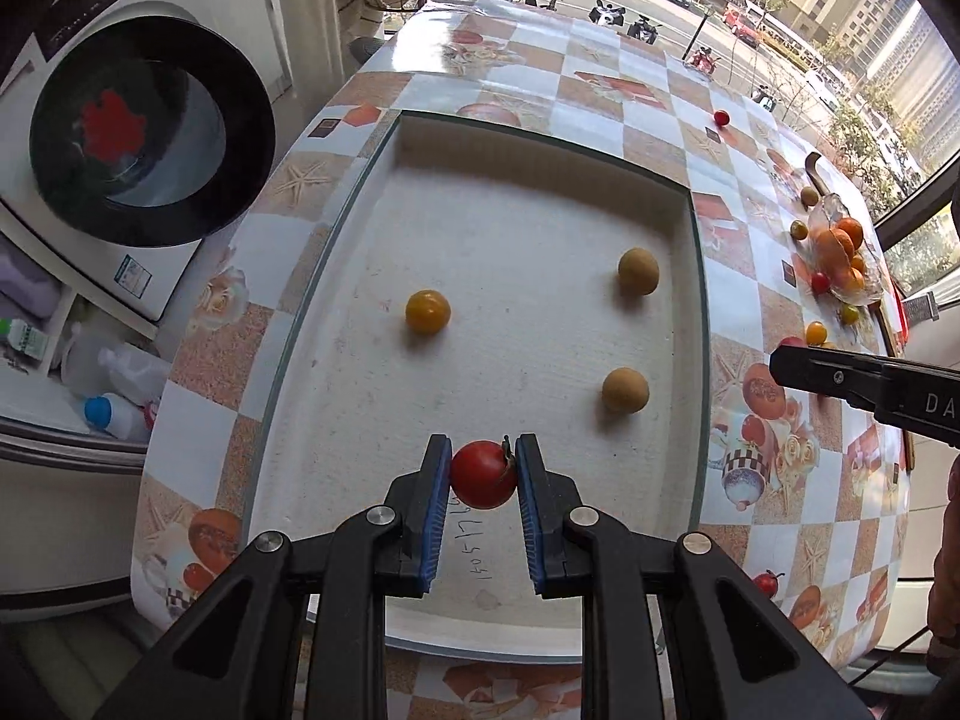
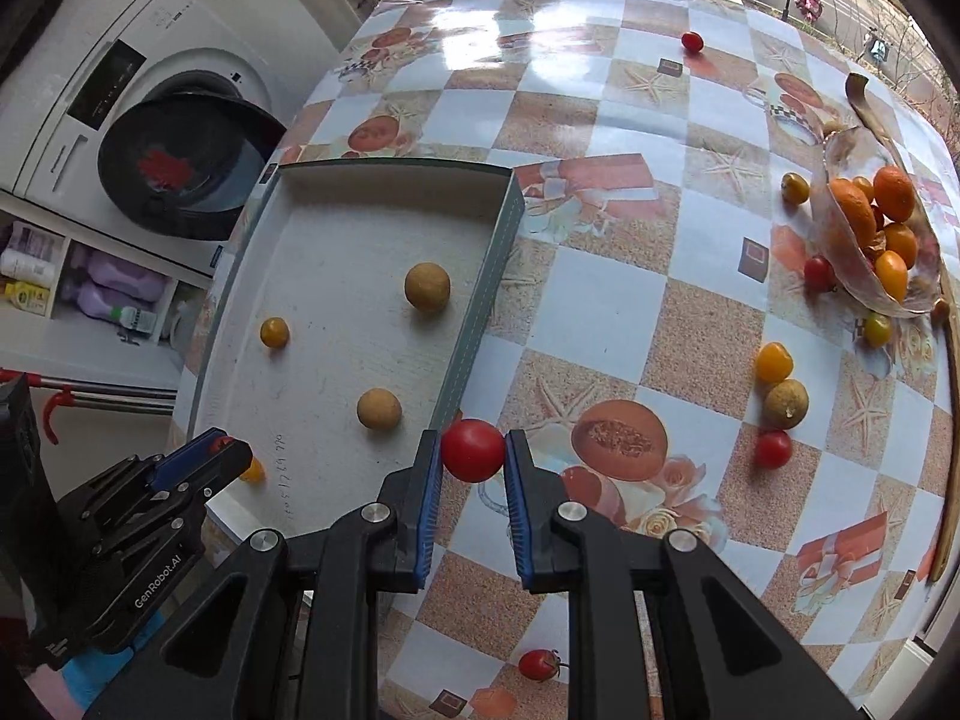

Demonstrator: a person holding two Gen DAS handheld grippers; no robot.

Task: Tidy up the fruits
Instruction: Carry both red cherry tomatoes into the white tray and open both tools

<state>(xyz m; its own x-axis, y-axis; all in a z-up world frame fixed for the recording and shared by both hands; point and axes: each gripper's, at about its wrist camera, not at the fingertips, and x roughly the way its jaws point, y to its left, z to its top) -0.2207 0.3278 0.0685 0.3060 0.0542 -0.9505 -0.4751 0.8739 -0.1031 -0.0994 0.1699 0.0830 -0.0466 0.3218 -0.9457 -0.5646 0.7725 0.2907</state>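
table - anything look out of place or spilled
Yes. Small tomatoes lie loose on the tablecloth instead of in the tray: one far off alone, one by the near edge, and several around the glass dish of oranges, as if rolled out.

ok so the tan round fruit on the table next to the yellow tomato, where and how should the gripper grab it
Grip the tan round fruit across its middle, coming straight down from above. It is a plain ball, so any width works, but the yellow tomato touches its far side and a red tomato sits close at its near side. Set the fingers on its left and right flanks, which look free.
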